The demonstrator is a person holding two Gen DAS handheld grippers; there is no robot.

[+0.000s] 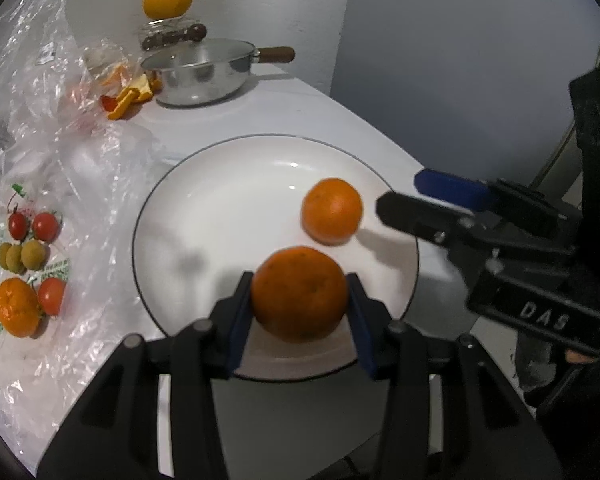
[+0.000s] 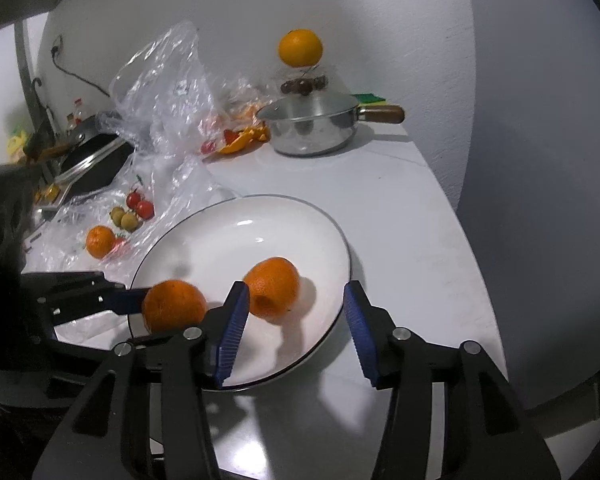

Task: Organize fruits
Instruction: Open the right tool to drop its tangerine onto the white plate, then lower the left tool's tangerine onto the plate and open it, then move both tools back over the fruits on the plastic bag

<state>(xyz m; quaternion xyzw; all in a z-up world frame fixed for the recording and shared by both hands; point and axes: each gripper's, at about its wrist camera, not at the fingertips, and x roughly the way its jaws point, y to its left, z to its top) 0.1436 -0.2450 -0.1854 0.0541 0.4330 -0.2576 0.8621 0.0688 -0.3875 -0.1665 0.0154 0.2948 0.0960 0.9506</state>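
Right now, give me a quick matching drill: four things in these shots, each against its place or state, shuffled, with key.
1. left gripper
2. right gripper
3. loose orange
4. pot

a. lying free on the plate
b. at the back of the counter, lid on
c. shut on an orange
d. open, nothing between its pads

Pairs: 1-c, 2-d, 3-a, 4-b

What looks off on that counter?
An orange is perched atop a glass jar behind the pan, which looks precarious. Orange peel scraps lie loose beside the pan by the crumpled bags.
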